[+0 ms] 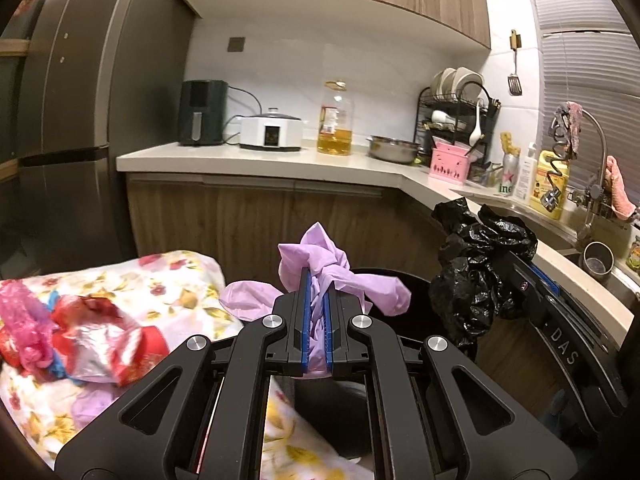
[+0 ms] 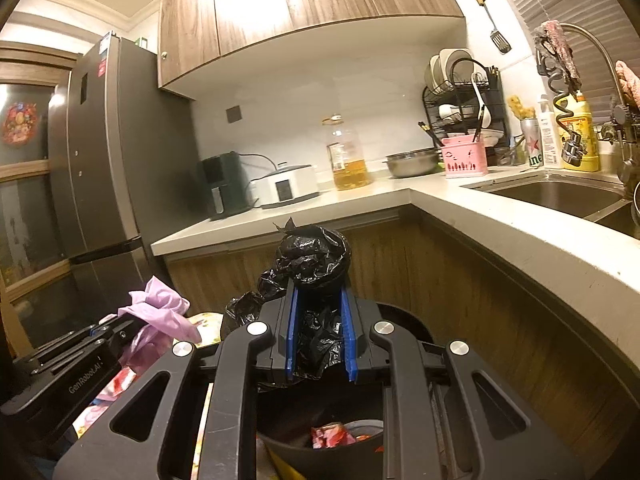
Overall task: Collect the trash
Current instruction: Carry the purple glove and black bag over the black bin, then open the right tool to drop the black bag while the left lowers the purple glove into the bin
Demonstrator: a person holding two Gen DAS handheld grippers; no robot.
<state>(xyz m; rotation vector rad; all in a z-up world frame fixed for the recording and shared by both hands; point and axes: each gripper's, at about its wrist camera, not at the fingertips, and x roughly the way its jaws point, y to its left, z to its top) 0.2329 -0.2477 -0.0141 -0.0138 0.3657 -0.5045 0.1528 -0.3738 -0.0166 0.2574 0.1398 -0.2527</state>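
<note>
The left gripper (image 1: 318, 300) clamps a crumpled purple plastic bag (image 1: 320, 264); the right gripper (image 2: 320, 332) pinches a wadded black plastic bag (image 2: 316, 258). Both hang over the black bin (image 2: 320, 432), which already holds wrappers. More wrappers (image 1: 92, 332) remain on the floral tablecloth (image 1: 168, 280), so roughly midway.

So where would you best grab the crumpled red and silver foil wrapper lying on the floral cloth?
Probably pinch the raised crumpled ridge of the red and silver foil wrapper, coming from above with a hand-held gripper. It lies loose on the floral cloth, and its upstanding folds give thin edges to close on.
</note>
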